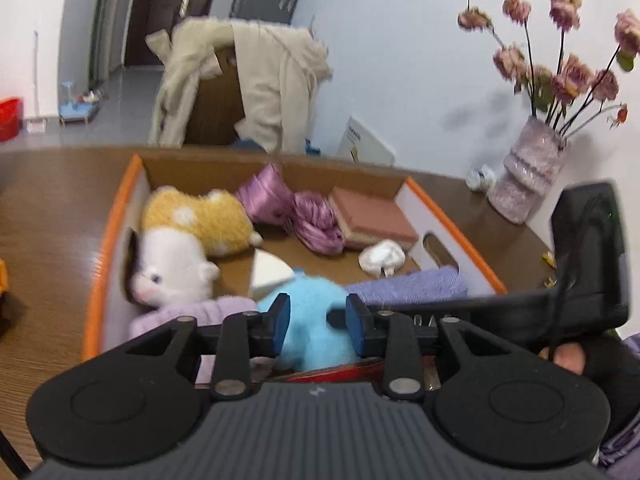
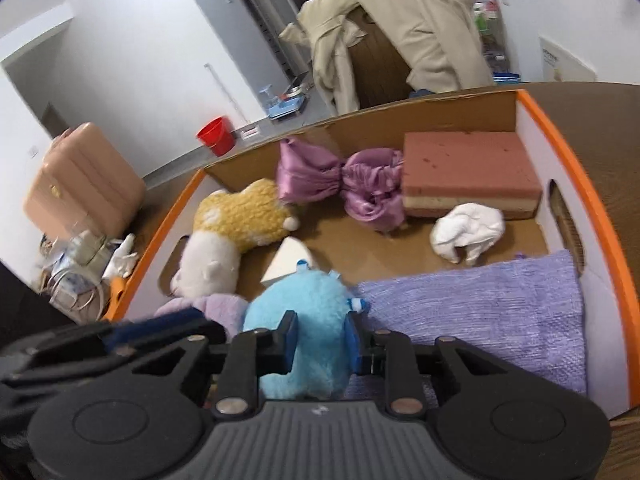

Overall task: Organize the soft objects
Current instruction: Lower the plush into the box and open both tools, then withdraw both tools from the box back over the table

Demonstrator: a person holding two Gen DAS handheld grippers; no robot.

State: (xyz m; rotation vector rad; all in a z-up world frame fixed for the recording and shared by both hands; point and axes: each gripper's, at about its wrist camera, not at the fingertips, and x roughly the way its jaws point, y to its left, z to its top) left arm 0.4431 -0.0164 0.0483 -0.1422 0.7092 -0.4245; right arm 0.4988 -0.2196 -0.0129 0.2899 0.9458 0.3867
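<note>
Wooden table [image 1: 48, 208] against a white wall, orange-rimmed cardboard box [image 2: 576, 168] on top. Blue plush [image 2: 304, 328] sits at the near edge of the box, between a lilac knit piece [image 2: 224, 308] and a folded purple towel [image 2: 480, 320]. Right gripper [image 2: 322, 344] pinches the blue plush, pads pressed into its sides. Left gripper [image 1: 318, 322] is spread around the same plush, pads just clear of the fur. Further back in the box: yellow-white plush [image 2: 236, 224], purple satin bow [image 2: 340, 180], pink sponge block [image 2: 464, 168], white cloth wad [image 2: 468, 232]. Vase of dried roses [image 1: 528, 176] stands on the table beside the box.
</note>
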